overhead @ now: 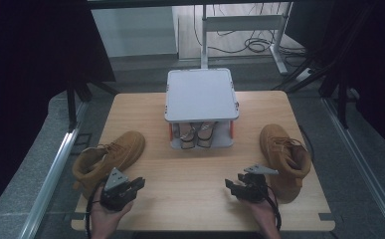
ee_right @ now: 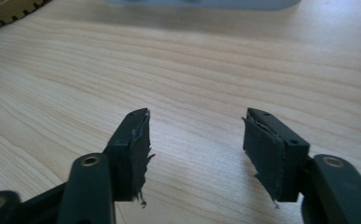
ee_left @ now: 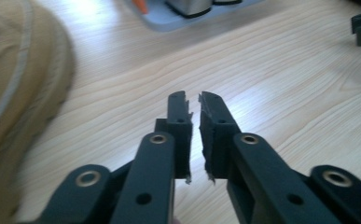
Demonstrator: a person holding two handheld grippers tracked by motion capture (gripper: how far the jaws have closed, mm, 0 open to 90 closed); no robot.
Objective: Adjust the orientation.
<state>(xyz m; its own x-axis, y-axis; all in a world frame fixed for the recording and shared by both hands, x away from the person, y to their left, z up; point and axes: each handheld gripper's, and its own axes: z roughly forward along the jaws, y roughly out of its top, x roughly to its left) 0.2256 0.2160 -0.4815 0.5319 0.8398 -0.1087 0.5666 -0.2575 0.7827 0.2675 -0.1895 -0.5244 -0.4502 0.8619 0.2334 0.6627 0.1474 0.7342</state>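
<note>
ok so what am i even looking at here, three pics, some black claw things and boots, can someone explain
A person sits at a wooden table and holds a hand-operated gripper in each hand; no robot arm is involved. The wide picture comes from a camera above, looking forward and down. There you see the left gripper and the right gripper. The other two pictures come from small cameras riding on each gripper, looking along its black jaws. On the table lie a tan boot at the left, its mate at the right, and a grey two-level rack with another pair of shoes underneath. Nothing is held: the left jaws are nearly closed on air, the right jaws stand apart.
</note>
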